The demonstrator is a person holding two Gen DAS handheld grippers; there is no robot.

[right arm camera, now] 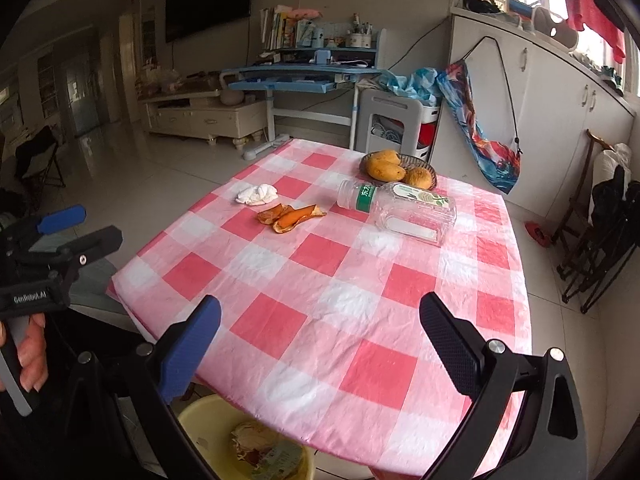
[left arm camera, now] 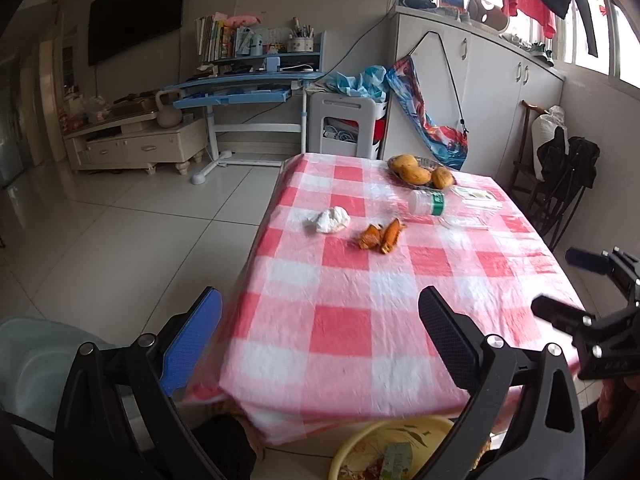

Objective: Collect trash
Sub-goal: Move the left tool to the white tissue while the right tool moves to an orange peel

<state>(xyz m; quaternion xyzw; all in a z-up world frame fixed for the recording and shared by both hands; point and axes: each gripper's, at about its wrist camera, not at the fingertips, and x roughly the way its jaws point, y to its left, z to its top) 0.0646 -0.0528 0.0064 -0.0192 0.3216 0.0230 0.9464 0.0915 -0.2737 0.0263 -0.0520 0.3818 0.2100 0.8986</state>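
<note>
Three mangoes (right arm camera: 386, 168), one bottle (right arm camera: 400, 208), one tissue (right arm camera: 256, 195)

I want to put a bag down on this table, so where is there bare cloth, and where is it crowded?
The near half of the checked tablecloth is bare, from the table's front edge up to the orange peel and crumpled tissue. The far end is crowded: the lying plastic bottle and the basket of mangoes sit close together. Both grippers, left and right, are open.

Glossy pale tile floor (right arm camera: 132, 184), wall-mounted television (right arm camera: 208, 4), blue desk (right arm camera: 300, 76), white cabinets (right arm camera: 560, 108), daylit windows (left arm camera: 592, 52)
</note>
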